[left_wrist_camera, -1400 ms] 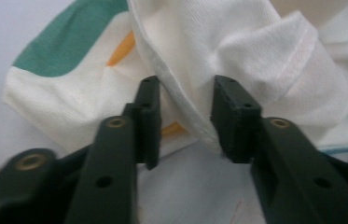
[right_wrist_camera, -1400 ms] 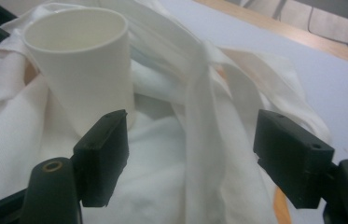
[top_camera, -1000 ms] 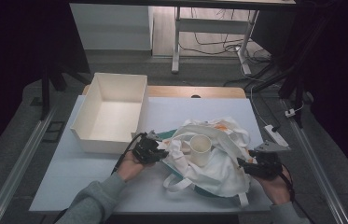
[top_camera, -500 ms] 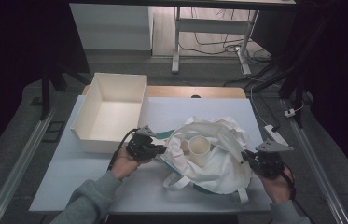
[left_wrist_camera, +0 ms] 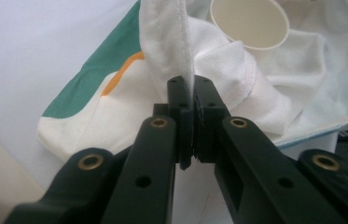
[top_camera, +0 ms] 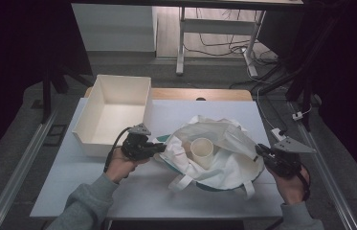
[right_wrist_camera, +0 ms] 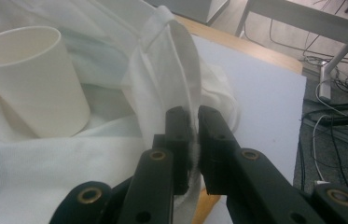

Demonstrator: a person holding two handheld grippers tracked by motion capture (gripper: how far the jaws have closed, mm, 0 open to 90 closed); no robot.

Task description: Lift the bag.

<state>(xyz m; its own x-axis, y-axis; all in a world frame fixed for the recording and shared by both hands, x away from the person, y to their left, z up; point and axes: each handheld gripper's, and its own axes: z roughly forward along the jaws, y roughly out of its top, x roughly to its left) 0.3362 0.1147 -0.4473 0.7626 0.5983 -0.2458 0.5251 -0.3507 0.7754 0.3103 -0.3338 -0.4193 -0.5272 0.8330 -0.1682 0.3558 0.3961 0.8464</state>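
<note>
A white cloth tote bag (top_camera: 224, 160) with green and orange print lies open on the table, its two sides lifted. A white paper cup (top_camera: 202, 151) stands upright inside it (left_wrist_camera: 251, 23) (right_wrist_camera: 31, 74). My left gripper (top_camera: 161, 147) holds the bag's left rim; in the left gripper view (left_wrist_camera: 193, 91) the jaws are shut on a fold of white cloth (left_wrist_camera: 169, 42). My right gripper (top_camera: 258, 150) pinches the bag's right rim, and in the right gripper view (right_wrist_camera: 194, 114) its jaws have just closed on the cloth edge (right_wrist_camera: 171, 60).
An empty white bin (top_camera: 114, 112) stands on the table's left rear, just behind my left hand. The white tabletop (top_camera: 138, 191) has bare room in front of the bag. A wooden strip (top_camera: 200, 94) runs along the far edge; cables lie on the floor beyond.
Both grippers have risen, pulling the bag's two rims up and apart. The right gripper's jaws closed on the right rim. The cup now stands in the widened opening.
</note>
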